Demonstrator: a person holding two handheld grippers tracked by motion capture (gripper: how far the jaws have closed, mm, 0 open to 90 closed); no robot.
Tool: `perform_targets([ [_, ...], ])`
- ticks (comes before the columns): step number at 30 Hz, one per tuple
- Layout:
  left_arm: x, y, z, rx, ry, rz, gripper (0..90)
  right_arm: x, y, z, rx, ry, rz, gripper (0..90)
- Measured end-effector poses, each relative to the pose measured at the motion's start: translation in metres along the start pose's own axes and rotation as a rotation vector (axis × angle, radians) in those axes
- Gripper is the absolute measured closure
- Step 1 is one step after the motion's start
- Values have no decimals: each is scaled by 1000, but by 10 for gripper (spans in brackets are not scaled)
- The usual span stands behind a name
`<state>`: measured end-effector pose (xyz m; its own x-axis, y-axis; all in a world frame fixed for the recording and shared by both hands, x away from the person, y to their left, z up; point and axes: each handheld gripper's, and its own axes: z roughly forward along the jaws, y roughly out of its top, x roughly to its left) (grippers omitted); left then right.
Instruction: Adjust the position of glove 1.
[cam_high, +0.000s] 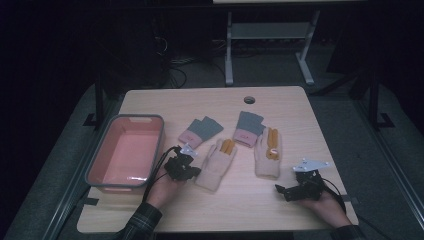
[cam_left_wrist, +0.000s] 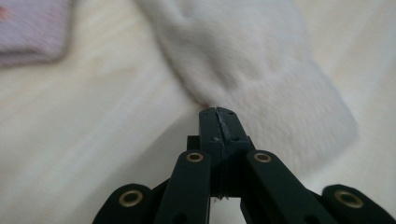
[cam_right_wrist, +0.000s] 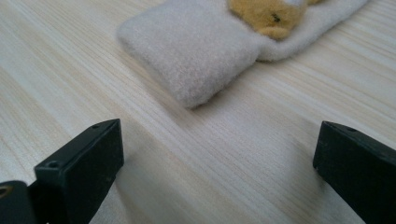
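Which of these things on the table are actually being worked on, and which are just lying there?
In use: left claw, shut at the left cream mitten; right claw, open, facing the right cream mitten.

Lying about: two grey-and-pink gloves; pink bin.

Dim room; grey floor (cam_high: 400, 150); light wooden table (cam_high: 280, 100); perhaps a white desk frame (cam_high: 270, 35) behind.

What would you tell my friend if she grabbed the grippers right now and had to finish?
Left gripper: jaws shut, tips at the edge of the left cream mitten; whether they pinch it is unclear.
Right gripper: open, holding nothing, on the table facing the right cream mitten.
Two pink-and-grey gloves lie behind the mittens.
The pink bin holds nothing.
Probably left: all four into the bin.
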<state>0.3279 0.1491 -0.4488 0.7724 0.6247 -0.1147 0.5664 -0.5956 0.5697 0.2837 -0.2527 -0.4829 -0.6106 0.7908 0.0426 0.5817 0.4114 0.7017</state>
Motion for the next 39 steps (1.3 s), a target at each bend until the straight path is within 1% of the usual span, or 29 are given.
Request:
perform_targets([
  [3,-7,-1,-4,-6,-6,17,895,0,0,0,1,0,2,16],
  [5,-10,4,-8,-38,2,35,895,0,0,0,1,0,2,16],
  [7,-12,11,-10,-72,-4,52,895,0,0,0,1,-1,1,16],
  [10,-14,17,-8,-82,-16,71,895,0,0,0,-1,0,-1,16],
  [13,-19,20,-4,-77,-24,87,895,0,0,0,1,0,2,16],
  [17,-22,19,6,-49,-27,118,895,0,0,0,-2,-2,-3,16],
  [21,-24,18,14,-29,-38,114,895,0,0,0,1,0,2,16],
  [24,-28,18,16,-32,-62,117,895,0,0,0,1,0,2,15],
  [26,-32,18,17,-38,-84,110,895,0,0,0,1,0,2,15],
  [29,-39,18,19,-39,-107,118,895,0,0,0,1,0,2,16],
  [33,-50,21,22,-40,-132,138,895,0,0,0,-1,-2,-1,16],
  [34,-53,21,23,-38,-139,149,896,0,0,0,0,-2,-1,16],
  [36,-59,23,26,-42,-155,152,896,0,0,0,-1,-2,-2,16],
  [37,-61,24,27,-33,-162,166,896,0,0,0,-2,-2,-4,16],
  [38,-65,25,29,-44,-171,161,896,0,0,0,-2,-2,-5,15],
  [39,-67,26,30,-37,-179,170,895,0,0,0,-3,-2,-6,16],
])
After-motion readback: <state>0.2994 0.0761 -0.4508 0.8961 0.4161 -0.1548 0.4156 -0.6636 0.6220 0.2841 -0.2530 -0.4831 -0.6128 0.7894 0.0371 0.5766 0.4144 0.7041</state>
